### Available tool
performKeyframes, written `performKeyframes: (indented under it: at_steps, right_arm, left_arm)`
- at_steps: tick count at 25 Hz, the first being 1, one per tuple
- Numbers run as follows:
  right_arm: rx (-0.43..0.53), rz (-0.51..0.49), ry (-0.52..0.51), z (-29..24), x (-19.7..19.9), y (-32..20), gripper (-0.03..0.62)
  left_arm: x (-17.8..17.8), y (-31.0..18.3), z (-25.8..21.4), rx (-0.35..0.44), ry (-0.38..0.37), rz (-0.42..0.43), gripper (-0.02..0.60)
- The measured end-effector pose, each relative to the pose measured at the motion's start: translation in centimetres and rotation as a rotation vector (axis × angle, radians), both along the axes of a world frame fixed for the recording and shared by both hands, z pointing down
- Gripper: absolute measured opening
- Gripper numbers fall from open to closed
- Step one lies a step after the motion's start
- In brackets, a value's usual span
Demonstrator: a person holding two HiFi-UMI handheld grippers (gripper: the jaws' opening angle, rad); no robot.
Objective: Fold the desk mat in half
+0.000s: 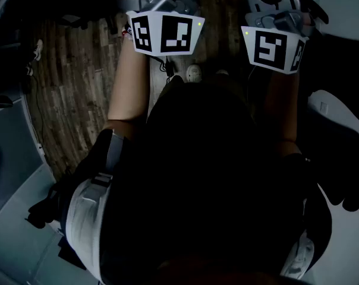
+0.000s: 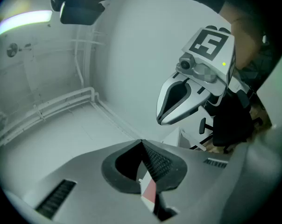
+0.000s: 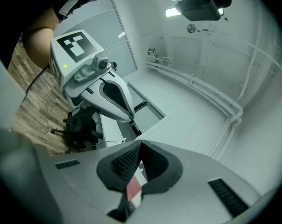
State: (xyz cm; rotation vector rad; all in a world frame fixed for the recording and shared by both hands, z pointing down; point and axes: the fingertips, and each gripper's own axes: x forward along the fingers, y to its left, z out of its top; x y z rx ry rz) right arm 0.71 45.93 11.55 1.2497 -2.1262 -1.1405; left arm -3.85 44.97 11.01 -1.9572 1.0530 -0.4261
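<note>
No desk mat shows in any view. In the head view I look down on the person's dark clothing, with both grippers held out in front over the floor. The left gripper's marker cube (image 1: pixel 164 33) is at top centre and the right gripper's marker cube (image 1: pixel 273 47) at top right. In the left gripper view the left gripper (image 2: pixel 142 142) is shut, its tips meeting with nothing between them, and it aims at a pale wall. The right gripper (image 3: pixel 141 143) is likewise shut and empty. Each gripper view catches the other gripper's cube (image 2: pixel 211 43) (image 3: pixel 75 46) alongside.
Wood-plank floor (image 1: pixel 72 82) lies below the grippers, with a shoe (image 1: pixel 194 73) on it. A black office chair (image 3: pixel 80 125) and a white desk edge (image 3: pixel 96 125) stand on the floor. White pipes (image 3: pixel 201 87) run along the wall, and a ceiling light (image 2: pixel 24 20) glows.
</note>
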Motion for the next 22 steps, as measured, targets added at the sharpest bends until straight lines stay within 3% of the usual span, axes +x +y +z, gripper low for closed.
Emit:
performKeyframes:
  at_steps: [22]
  right_arm:
    - [0.010, 0.014, 0.042, 0.8, -0.6, 1.2, 0.029]
  left_arm:
    - [-0.5, 1.4, 0.7, 0.005, -0.022, -0.006, 0.011]
